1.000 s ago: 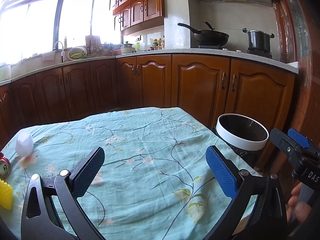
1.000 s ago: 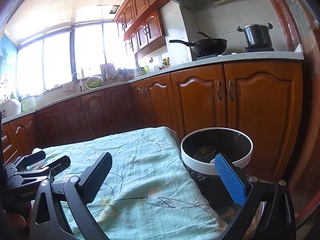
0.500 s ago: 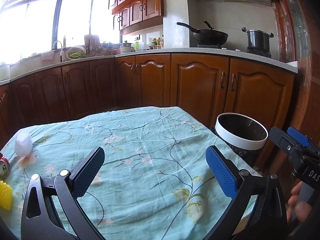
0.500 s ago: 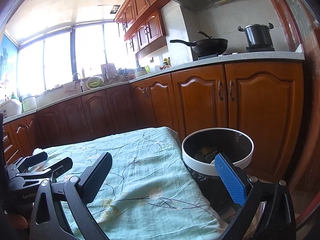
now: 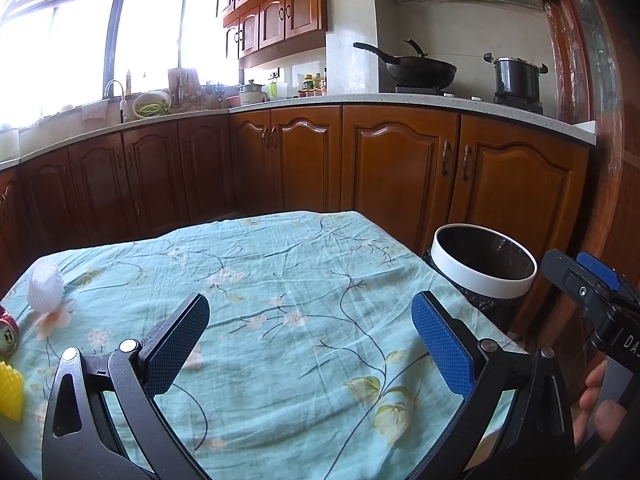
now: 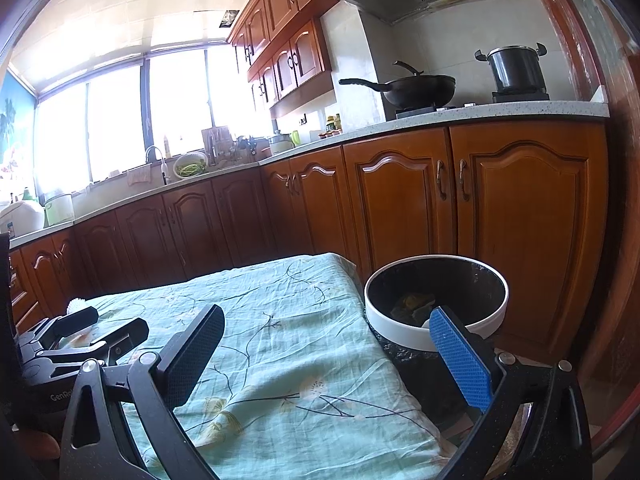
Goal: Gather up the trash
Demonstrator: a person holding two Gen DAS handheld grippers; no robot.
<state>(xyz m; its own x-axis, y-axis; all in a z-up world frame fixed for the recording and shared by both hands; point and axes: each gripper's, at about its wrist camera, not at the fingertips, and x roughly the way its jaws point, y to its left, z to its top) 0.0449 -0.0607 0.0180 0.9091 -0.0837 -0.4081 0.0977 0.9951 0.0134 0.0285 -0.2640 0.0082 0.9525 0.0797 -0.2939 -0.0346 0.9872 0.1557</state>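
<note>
Your left gripper (image 5: 310,334) has its fingers spread wide, nothing between them, hovering over the near middle of the table (image 5: 280,264) with the teal floral cloth. Your right gripper (image 6: 324,350) is likewise wide and empty, at the table's right edge beside the round white-rimmed trash bin (image 6: 436,300); dark scraps already lie inside the bin. Remaining trash sits at the left edge: a white foam fruit net (image 5: 45,286), a red drink can (image 5: 7,330) and a yellow spiky piece (image 5: 10,390). The left gripper is probably placed for those, being nearer; the right stands guard by the bin.
</note>
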